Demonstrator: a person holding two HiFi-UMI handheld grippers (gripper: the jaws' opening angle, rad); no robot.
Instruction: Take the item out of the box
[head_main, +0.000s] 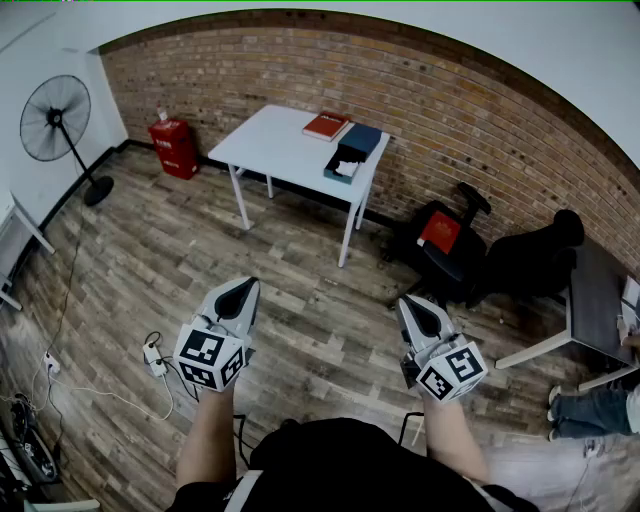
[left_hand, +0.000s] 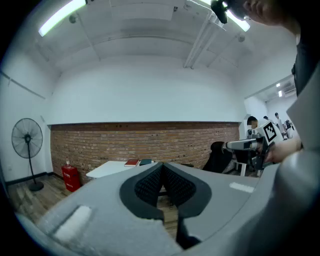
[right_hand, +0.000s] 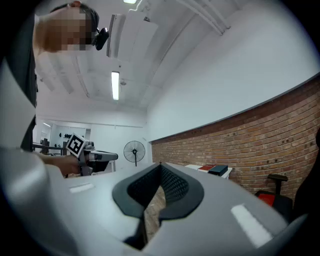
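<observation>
Far across the room stands a white table (head_main: 280, 150). On it lie a dark blue box (head_main: 354, 148) and, beside it, a red book (head_main: 326, 126). Something white and black shows at the box's near end. Both grippers hover over the wooden floor, well short of the table. My left gripper (head_main: 243, 288) is shut, nothing between its pads. My right gripper (head_main: 414, 304) is shut and empty too. In the left gripper view the jaws (left_hand: 162, 166) point at the table (left_hand: 112, 170) with the box (left_hand: 145, 161). In the right gripper view the gripper (right_hand: 160, 165) has the box (right_hand: 218, 170) to its right.
A standing fan (head_main: 55, 120) and a red cabinet (head_main: 173, 147) are at the far left by the brick wall. A black office chair (head_main: 445, 240) and a dark desk (head_main: 595, 295) stand to the right. A power strip with cables (head_main: 155, 360) lies on the floor at left.
</observation>
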